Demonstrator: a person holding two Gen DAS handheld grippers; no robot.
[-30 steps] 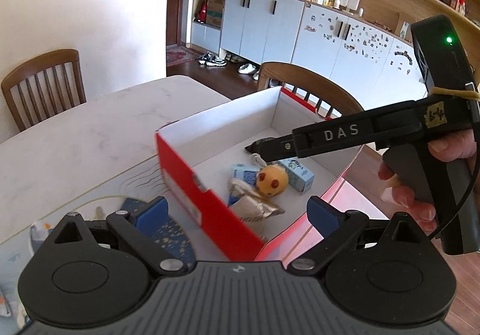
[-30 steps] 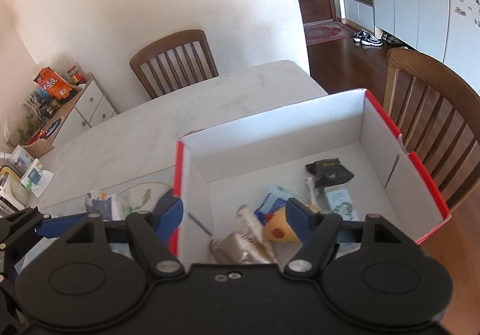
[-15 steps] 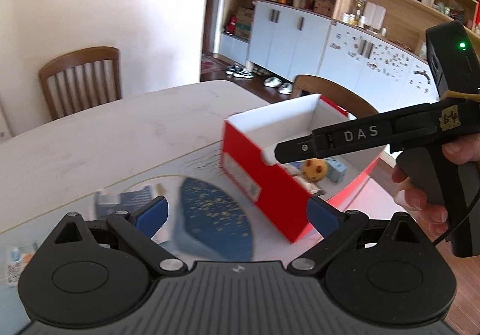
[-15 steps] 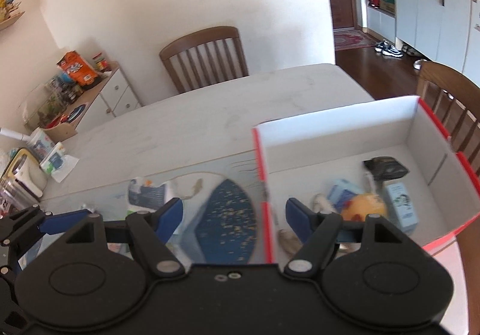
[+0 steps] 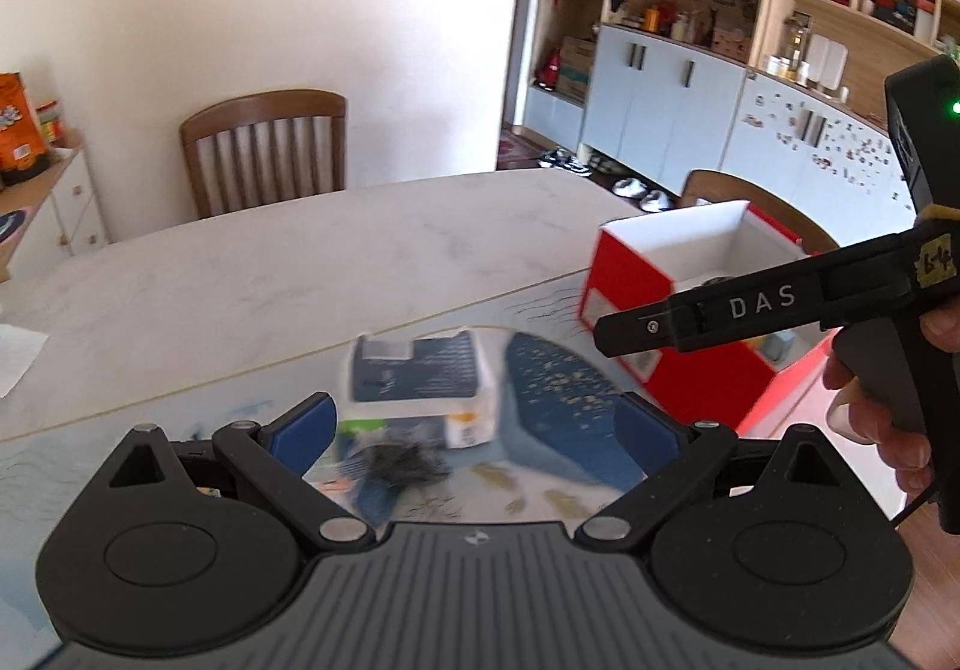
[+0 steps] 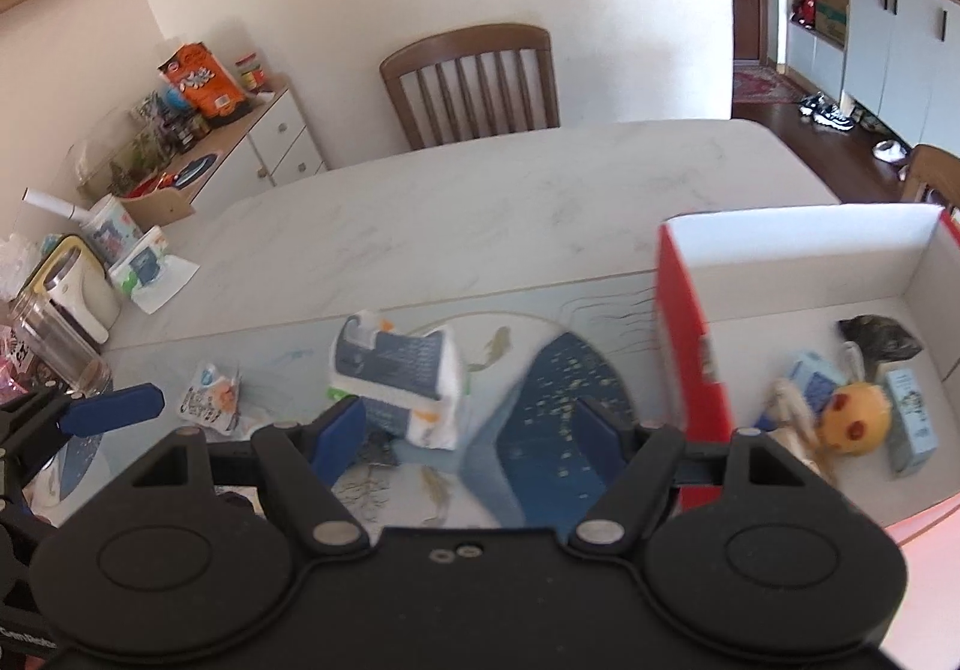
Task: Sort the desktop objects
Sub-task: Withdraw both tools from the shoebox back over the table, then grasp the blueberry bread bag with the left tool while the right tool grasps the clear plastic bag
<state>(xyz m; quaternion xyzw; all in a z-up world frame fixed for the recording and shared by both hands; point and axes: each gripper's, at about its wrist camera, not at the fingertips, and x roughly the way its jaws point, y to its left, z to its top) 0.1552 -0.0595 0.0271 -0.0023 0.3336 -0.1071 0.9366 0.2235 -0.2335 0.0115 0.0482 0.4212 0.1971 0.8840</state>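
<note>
A blue-and-white tissue pack (image 5: 420, 370) (image 6: 396, 370) lies on the printed mat just ahead of both grippers. A dark crumpled item (image 5: 402, 460) sits in front of it, blurred. My left gripper (image 5: 474, 430) is open and empty above them. My right gripper (image 6: 468, 436) is open and empty too. A small white packet (image 6: 210, 397) lies left of the pack. The red box (image 6: 684, 346) (image 5: 630, 298) stands to the right, holding a yellow ball (image 6: 855, 424), a pale blue carton (image 6: 912, 418) and a black pouch (image 6: 879, 337).
A hand (image 5: 870, 406) holds the right gripper's black handle at the right of the left wrist view. A wooden chair (image 6: 474, 81) stands beyond the marble table (image 6: 480, 202). Jars and a white appliance (image 6: 78, 286) crowd the table's left end beside a low cabinet (image 6: 264, 141).
Both grippers have swung left, from above the red box's inside to above the mat and the tissue pack. Both stayed open and empty.
</note>
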